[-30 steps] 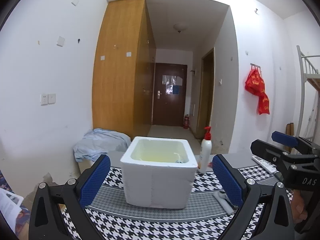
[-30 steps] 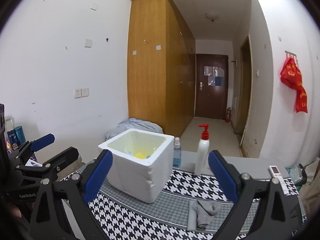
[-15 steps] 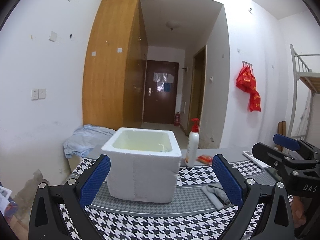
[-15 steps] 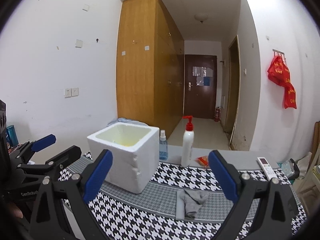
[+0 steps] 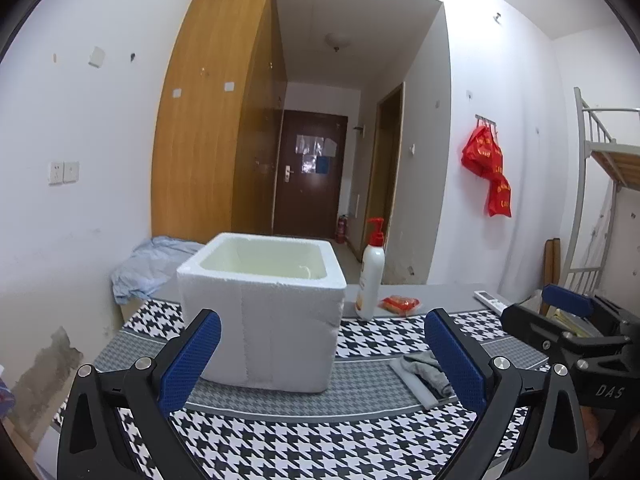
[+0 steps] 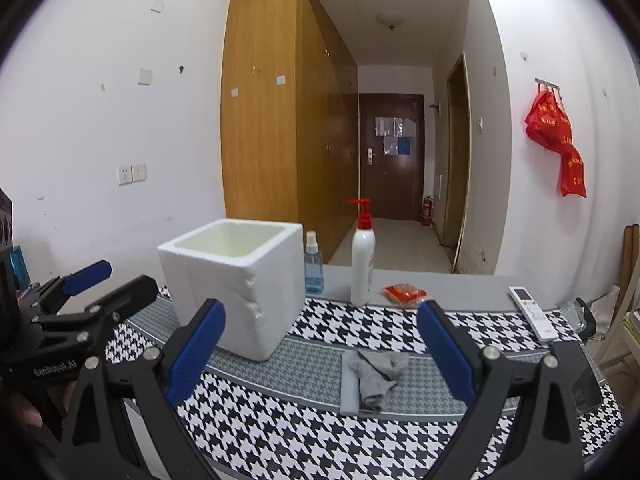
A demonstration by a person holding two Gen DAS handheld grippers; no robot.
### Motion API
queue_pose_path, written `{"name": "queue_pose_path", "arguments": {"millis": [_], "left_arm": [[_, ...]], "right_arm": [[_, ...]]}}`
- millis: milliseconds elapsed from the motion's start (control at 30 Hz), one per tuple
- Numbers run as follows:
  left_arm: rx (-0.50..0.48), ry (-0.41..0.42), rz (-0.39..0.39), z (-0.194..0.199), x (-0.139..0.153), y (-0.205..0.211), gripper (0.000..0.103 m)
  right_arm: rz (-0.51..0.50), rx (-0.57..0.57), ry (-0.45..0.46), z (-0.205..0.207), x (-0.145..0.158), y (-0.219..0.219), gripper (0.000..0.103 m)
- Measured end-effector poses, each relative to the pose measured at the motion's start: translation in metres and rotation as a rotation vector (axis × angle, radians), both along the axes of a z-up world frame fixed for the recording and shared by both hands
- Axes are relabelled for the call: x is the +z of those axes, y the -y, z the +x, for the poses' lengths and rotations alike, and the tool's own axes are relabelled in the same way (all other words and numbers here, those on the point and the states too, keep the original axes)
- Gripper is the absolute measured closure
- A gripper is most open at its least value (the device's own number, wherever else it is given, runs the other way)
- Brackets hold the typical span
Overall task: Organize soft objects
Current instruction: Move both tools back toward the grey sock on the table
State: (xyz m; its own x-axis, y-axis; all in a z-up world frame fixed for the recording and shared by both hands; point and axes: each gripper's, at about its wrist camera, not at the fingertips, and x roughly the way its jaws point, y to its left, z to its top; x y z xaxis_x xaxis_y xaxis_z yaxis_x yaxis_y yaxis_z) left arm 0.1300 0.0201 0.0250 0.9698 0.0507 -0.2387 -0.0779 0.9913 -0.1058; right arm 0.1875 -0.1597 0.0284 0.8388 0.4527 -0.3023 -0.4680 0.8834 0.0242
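Rough white foam box (image 5: 262,312), limp cloth (image 6: 374,372)

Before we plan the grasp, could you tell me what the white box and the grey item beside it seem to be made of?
The box looks like expanded polystyrene foam: matte white, thick walls, grainy surface, dented and crumbled along one corner edge. The grey item looks like soft knit fabric, possibly a sock: it lies limp and creased on the houndstooth cloth, with a dull, slightly fuzzy finish.

Sock (image 6: 374,376) right of foam box (image 6: 236,284); pump bottle (image 6: 362,264) behind
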Motion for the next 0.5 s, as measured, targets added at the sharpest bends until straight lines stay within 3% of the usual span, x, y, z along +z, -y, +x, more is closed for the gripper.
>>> {"name": "queue_pose_path", "arguments": {"millis": [267,500], "left_arm": [[-0.045,-0.030,-0.003,0.011,-0.013,0.009,0.001],[-0.071,-0.056,0.001,0.020,-0.020,0.022,0.001]], "right_arm": [[0.000,-0.033,-0.073,0.013,-0.022,0.010,0.005],[-0.018,-0.061,-0.080,0.015,-0.029,0.022,0.005]]}}
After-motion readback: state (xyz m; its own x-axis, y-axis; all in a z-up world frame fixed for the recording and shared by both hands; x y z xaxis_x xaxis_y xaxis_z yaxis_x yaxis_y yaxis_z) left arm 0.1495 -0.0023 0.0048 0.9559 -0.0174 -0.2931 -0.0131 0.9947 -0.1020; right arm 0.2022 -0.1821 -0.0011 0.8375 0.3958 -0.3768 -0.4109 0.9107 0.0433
